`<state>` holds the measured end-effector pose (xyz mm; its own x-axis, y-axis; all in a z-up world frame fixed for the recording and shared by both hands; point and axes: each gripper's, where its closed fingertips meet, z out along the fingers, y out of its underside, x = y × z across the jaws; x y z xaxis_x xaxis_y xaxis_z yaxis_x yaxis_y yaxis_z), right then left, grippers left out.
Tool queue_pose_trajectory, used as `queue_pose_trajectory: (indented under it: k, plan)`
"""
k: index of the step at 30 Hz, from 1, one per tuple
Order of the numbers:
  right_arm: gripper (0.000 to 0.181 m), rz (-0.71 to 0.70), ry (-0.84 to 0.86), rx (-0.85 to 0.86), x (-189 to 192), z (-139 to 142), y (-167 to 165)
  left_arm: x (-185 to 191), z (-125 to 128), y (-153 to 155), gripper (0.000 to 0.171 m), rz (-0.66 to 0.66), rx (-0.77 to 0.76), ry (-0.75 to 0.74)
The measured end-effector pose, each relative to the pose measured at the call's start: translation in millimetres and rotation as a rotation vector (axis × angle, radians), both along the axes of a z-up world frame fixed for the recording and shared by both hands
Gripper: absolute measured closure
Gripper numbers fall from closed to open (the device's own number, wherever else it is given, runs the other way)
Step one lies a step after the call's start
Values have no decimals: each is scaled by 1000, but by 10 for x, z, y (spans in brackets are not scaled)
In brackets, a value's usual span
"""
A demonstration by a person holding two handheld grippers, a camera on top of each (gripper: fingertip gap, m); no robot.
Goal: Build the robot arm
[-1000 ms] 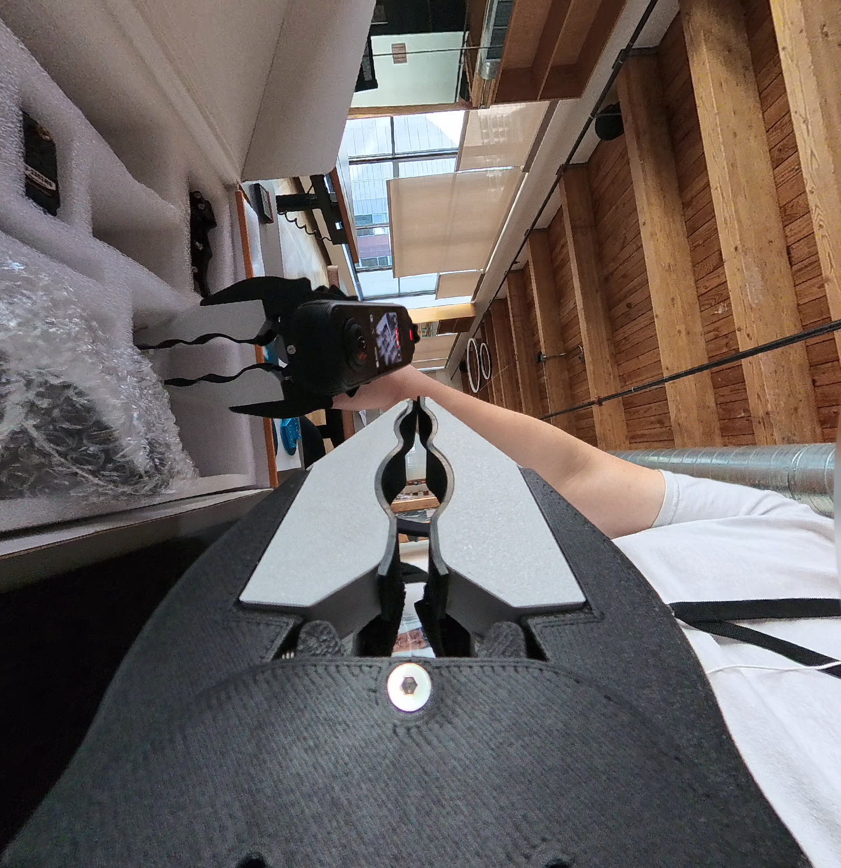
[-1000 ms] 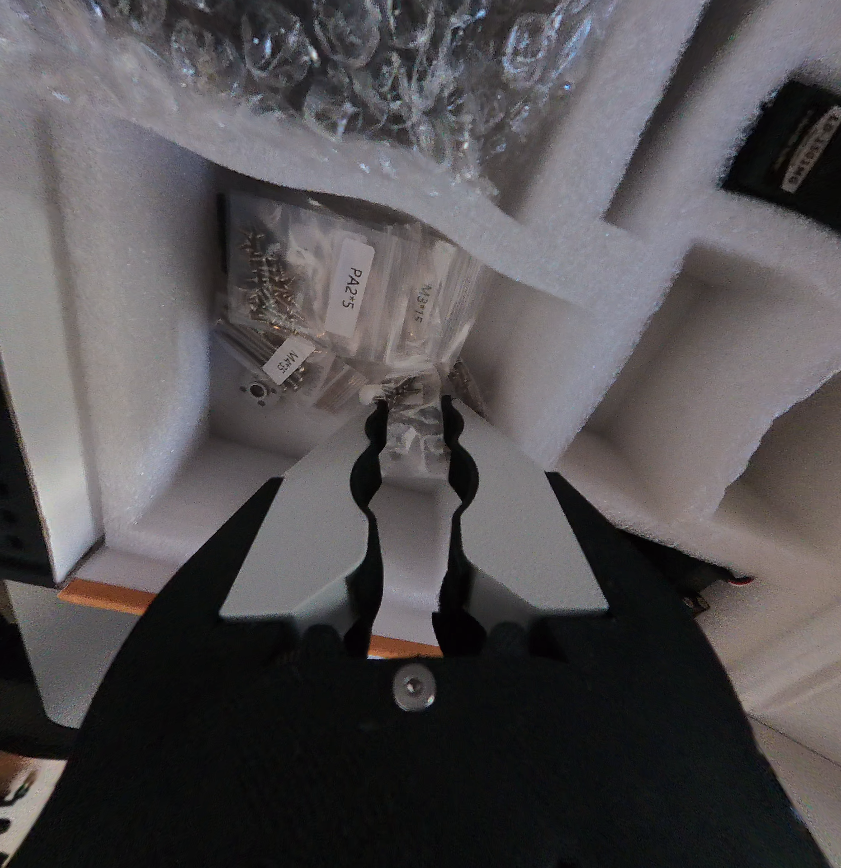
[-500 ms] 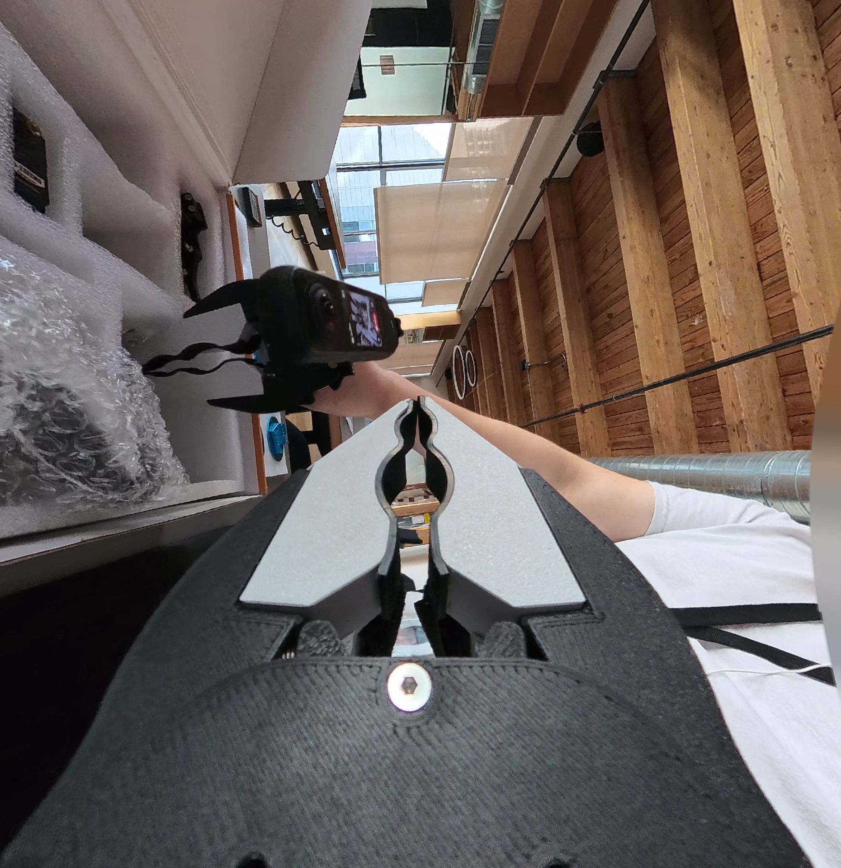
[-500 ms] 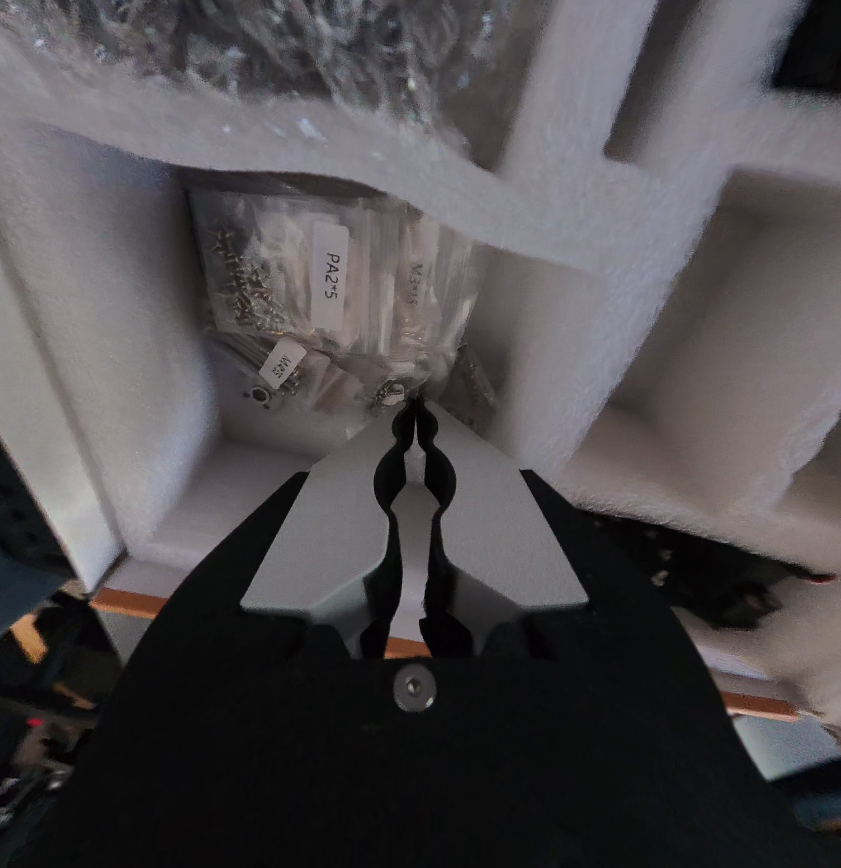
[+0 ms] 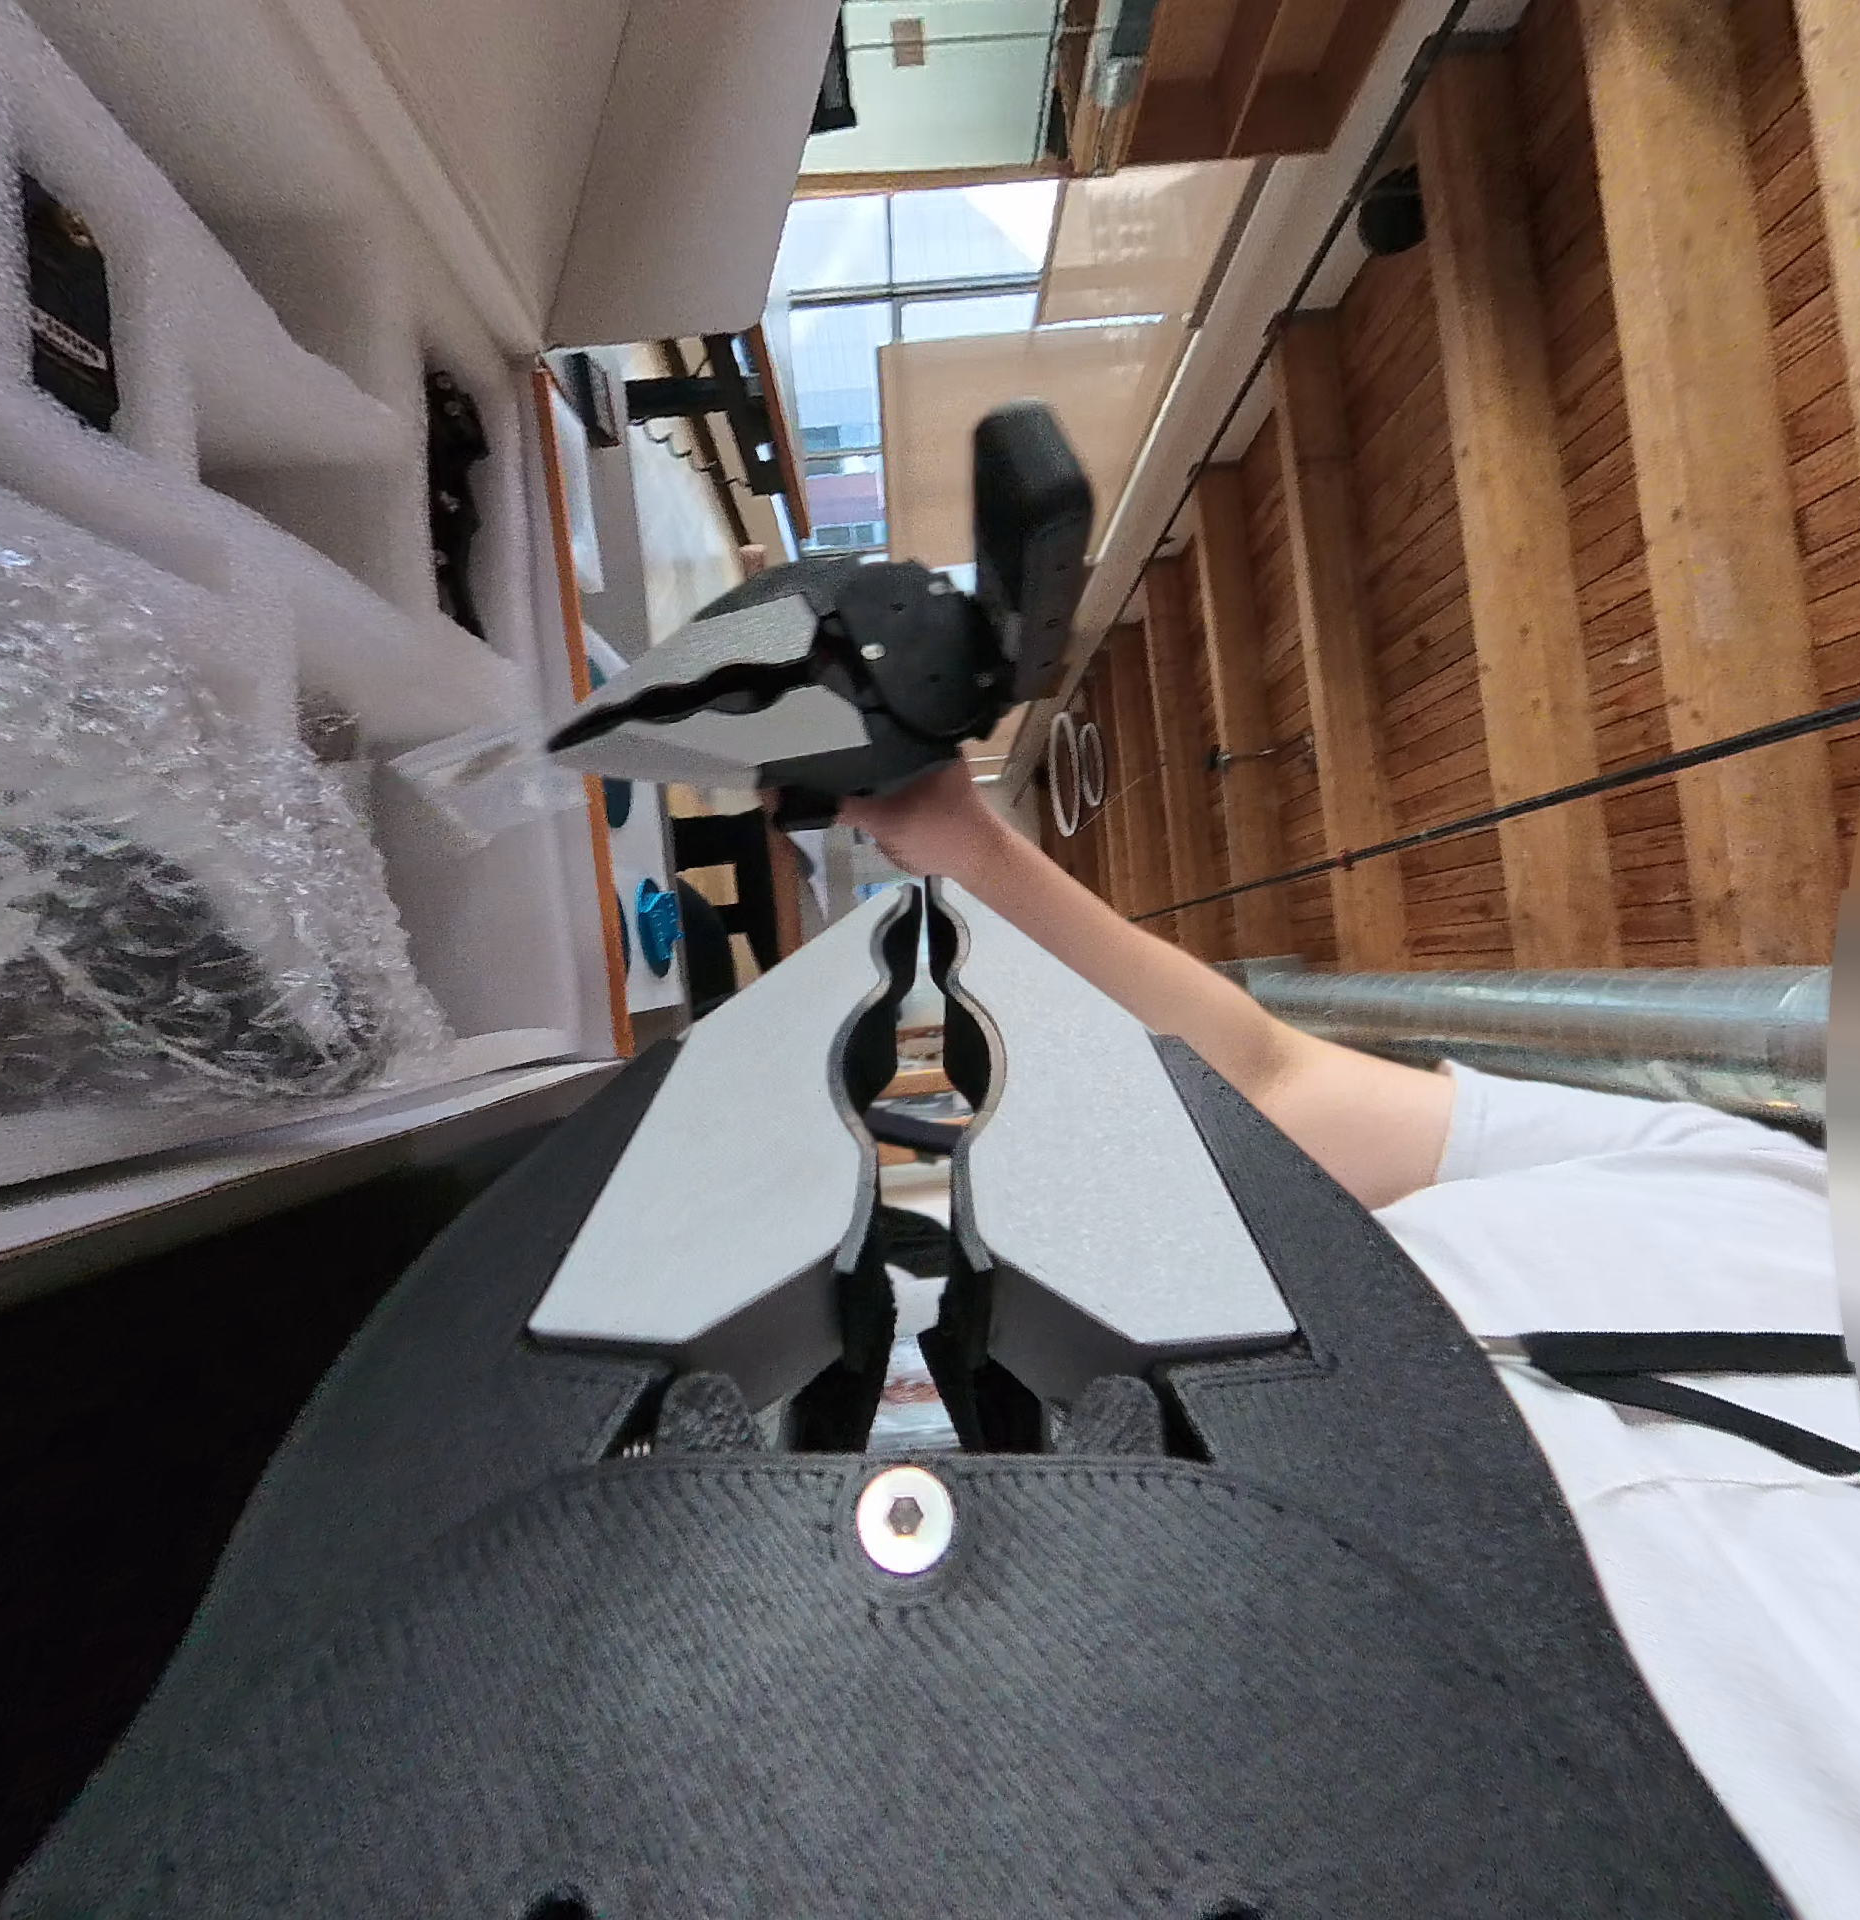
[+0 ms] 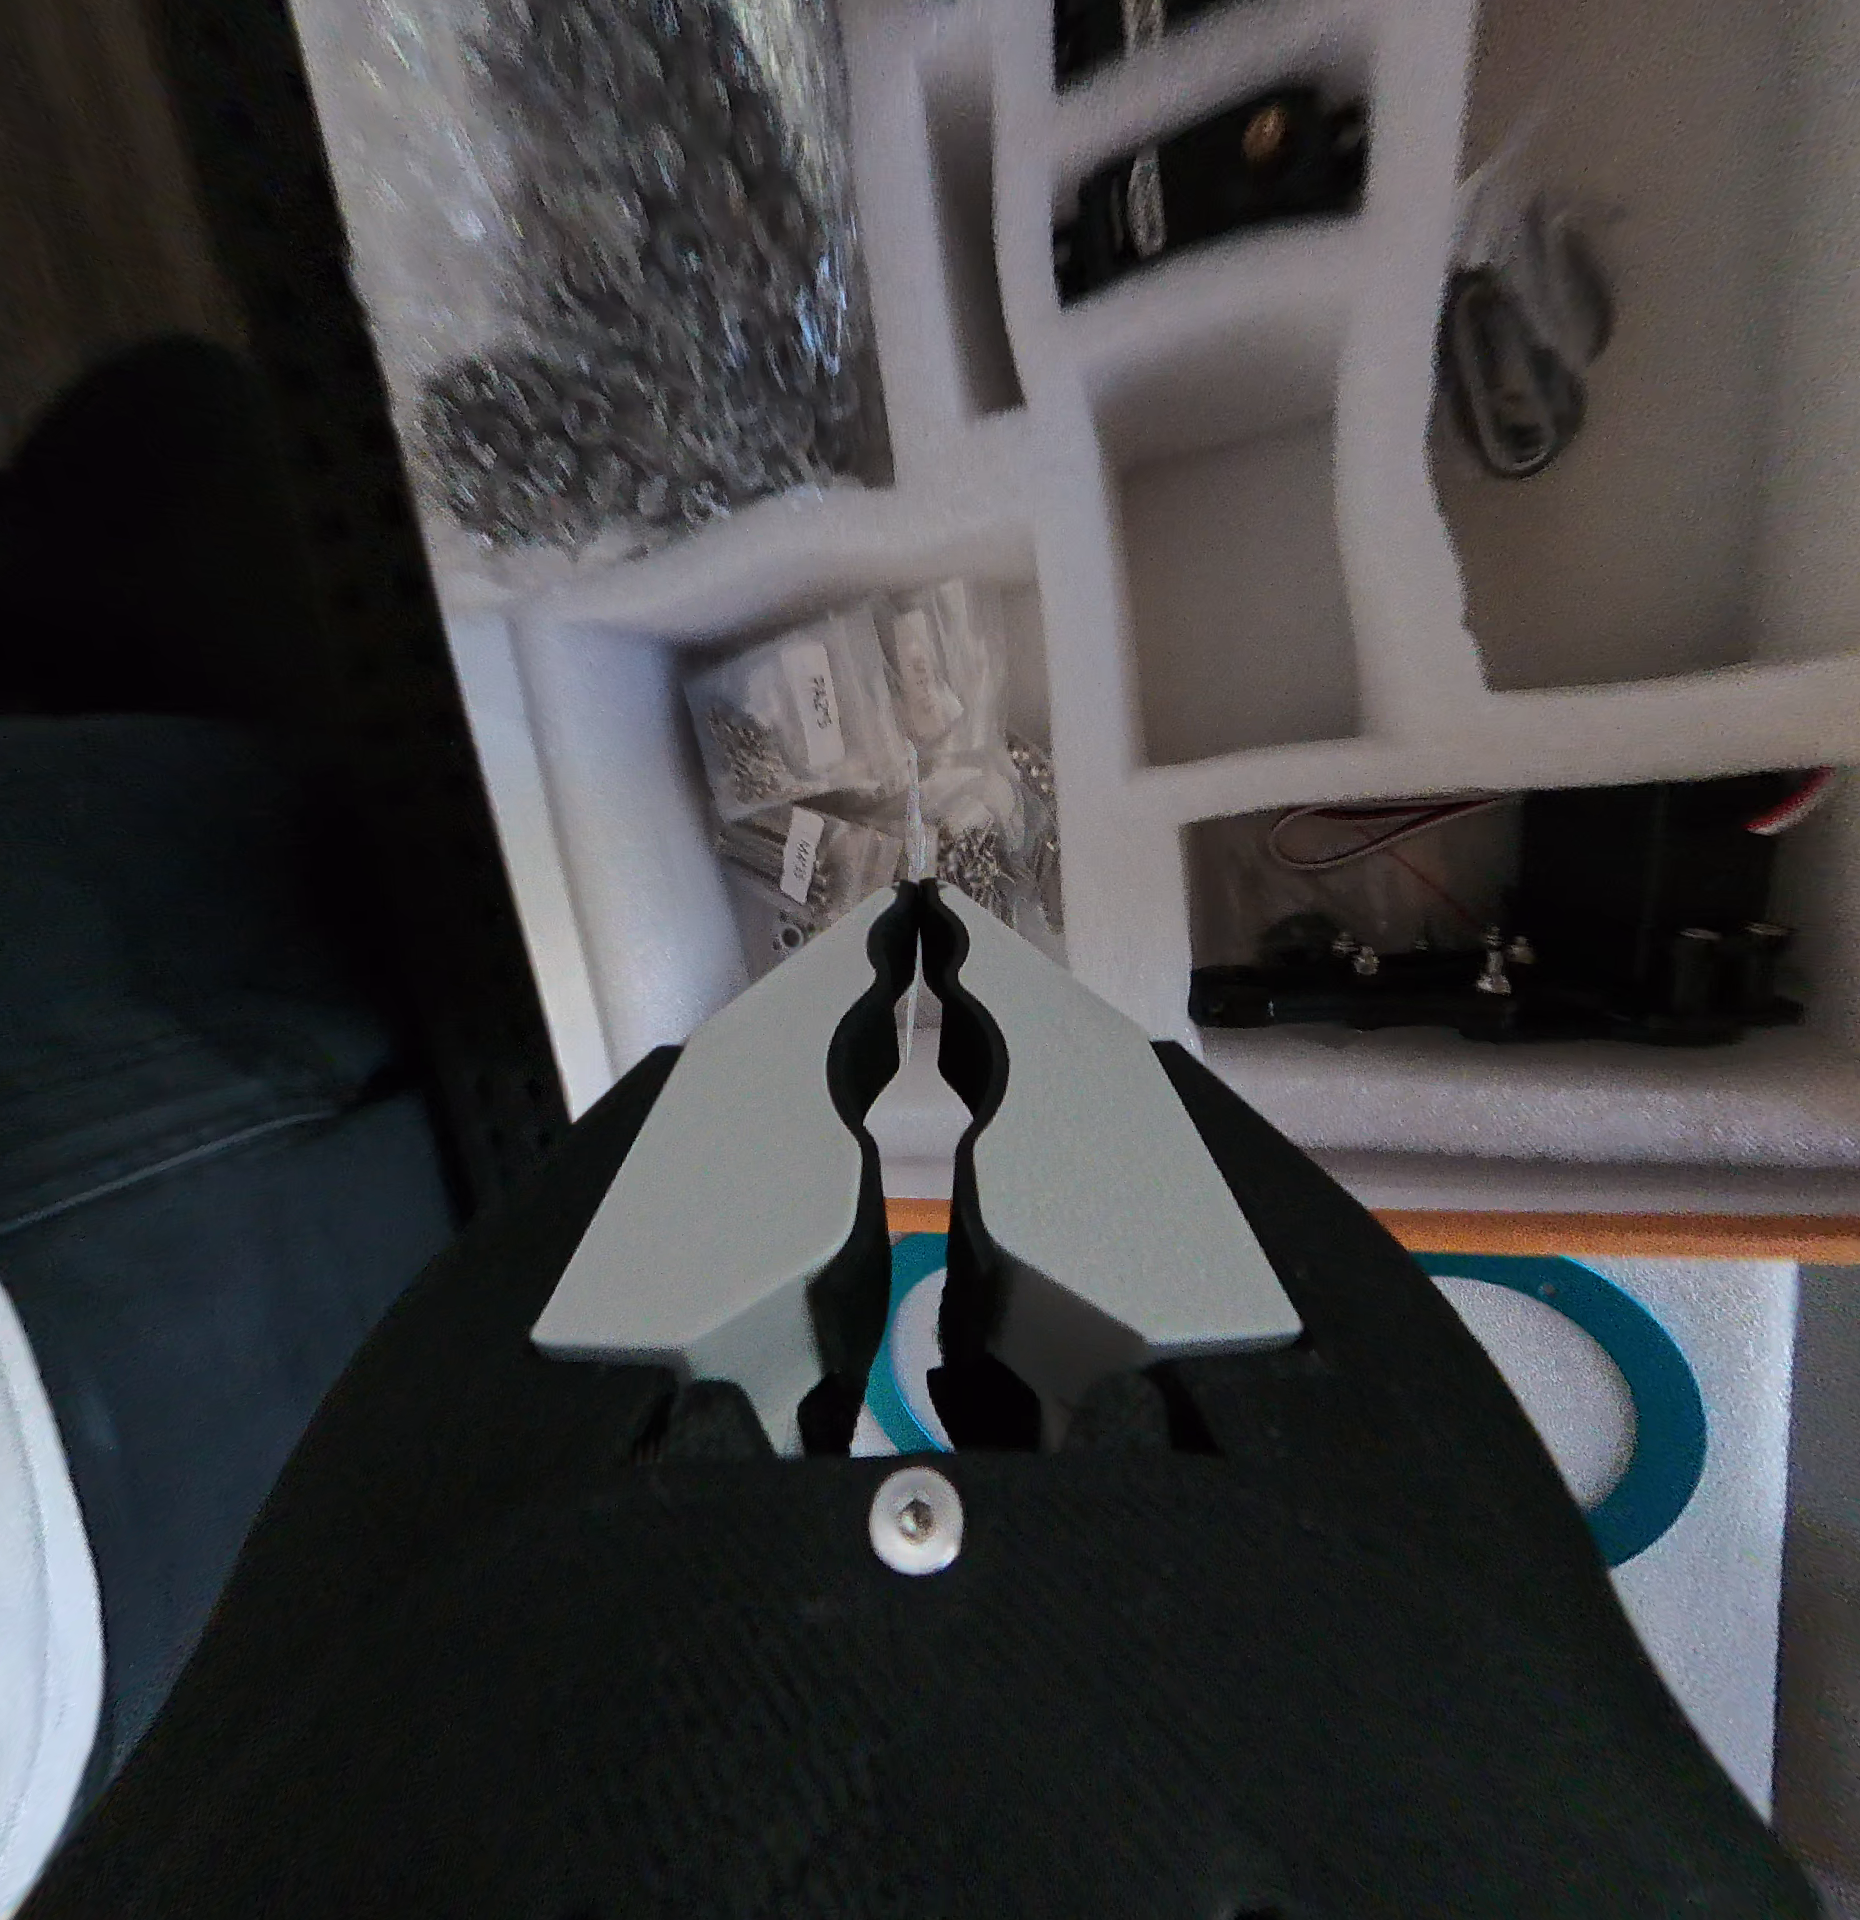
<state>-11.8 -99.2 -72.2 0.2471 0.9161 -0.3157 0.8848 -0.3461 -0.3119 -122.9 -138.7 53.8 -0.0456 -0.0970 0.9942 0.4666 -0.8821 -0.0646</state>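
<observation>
My right gripper (image 6: 922, 888) is shut on a small clear plastic bag (image 6: 913, 831), seen edge-on between its tips. It holds the bag above a white foam compartment (image 6: 593, 831) that contains more clear bags of screws (image 6: 853, 748). In the left wrist view the right gripper (image 5: 562, 743) hangs in the air beside the foam box with the clear bag (image 5: 479, 769) sticking out of its tips. My left gripper (image 5: 924, 899) is shut and empty. It points past the person's arm (image 5: 1165, 997), away from the box.
The white foam box (image 6: 1061, 582) has several compartments. They hold a bubble-wrapped bundle (image 6: 645, 312), black modules (image 6: 1206, 197), a bagged cable (image 6: 1518, 364) and black parts with wires (image 6: 1477, 987). A teal ring (image 6: 1653, 1403) lies beside the box.
My right gripper closed on a clear bag in the screw compartment, then pulled back and up out of the box with it. My left gripper stayed shut and hardly moved.
</observation>
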Motion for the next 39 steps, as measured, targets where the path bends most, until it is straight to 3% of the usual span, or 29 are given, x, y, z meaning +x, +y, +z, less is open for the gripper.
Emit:
queue_pose_trajectory:
  k: [5,8,11,15,17,19,21,23,26,28,33,35,39]
  plan:
    - [181,-121,129,70,-40,422,65,269,-184,46,152,-44,-43,143]
    - [181,-163,194,163,-76,637,52,492,-297,165,140,-15,-151,230]
    - [181,-155,241,289,-110,792,3,580,-247,393,137,129,-296,108]
    - [181,-103,243,458,-116,885,-66,813,-355,387,119,70,-430,52]
    - [181,-74,252,503,-128,905,-128,881,-373,353,127,47,-480,-10]
    - [181,-40,268,525,-148,917,-210,874,-386,357,145,70,-502,-55]
    - [181,-10,275,553,-151,917,-270,896,-428,313,165,49,-495,-24]
    - [181,14,275,552,-146,885,-337,921,-459,264,169,20,-481,27]
    - [180,28,301,500,-152,825,-467,939,-432,225,170,-47,-436,74]
    - [162,-2,359,409,-172,858,-552,944,-345,204,170,-130,-369,92]
    - [141,-143,602,128,-104,1316,-506,895,1,-19,171,-527,-78,241]
    - [141,-170,708,-15,-71,1555,-469,871,195,-145,170,-693,18,265]
    - [141,-162,746,-413,-63,1680,-599,870,398,-275,170,-906,133,324]
